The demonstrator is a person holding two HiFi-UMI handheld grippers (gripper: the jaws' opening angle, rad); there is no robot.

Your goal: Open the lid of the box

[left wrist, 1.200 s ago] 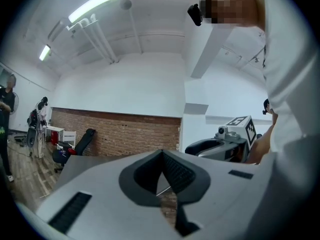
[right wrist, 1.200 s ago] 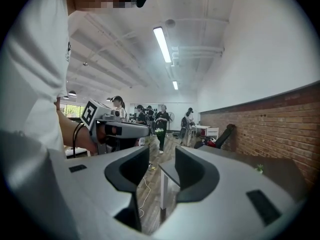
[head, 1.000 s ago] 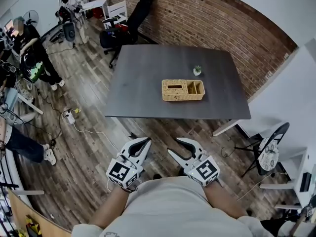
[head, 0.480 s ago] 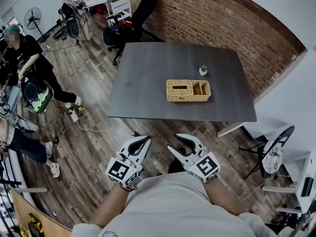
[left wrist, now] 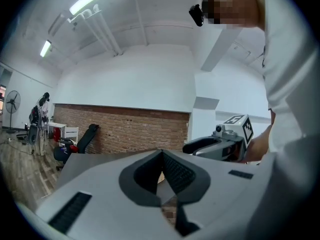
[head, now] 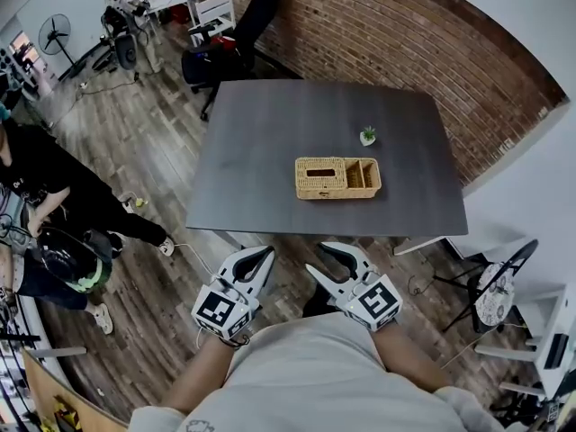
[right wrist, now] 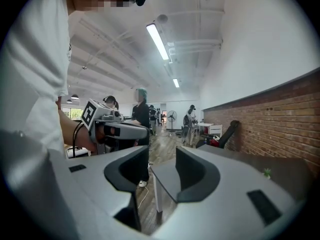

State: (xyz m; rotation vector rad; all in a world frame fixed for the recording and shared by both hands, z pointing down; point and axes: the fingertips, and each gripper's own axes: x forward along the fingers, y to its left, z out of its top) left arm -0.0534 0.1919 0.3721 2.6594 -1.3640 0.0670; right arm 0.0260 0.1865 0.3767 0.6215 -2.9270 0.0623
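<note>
Likely the box (head: 337, 177) has a light, stiff woven lid (head: 310, 185), pinchable at its slot (head: 321, 171); left gripper (head: 268, 256) closed, right gripper (head: 316, 258) parted, empty.

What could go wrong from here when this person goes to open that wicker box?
The wicker box looks light, so lifting its lid might drag the whole box across the table instead of opening it. The little potted plant stands close beyond the box's far side, near its right end; a wide reach could knock it over.
</note>
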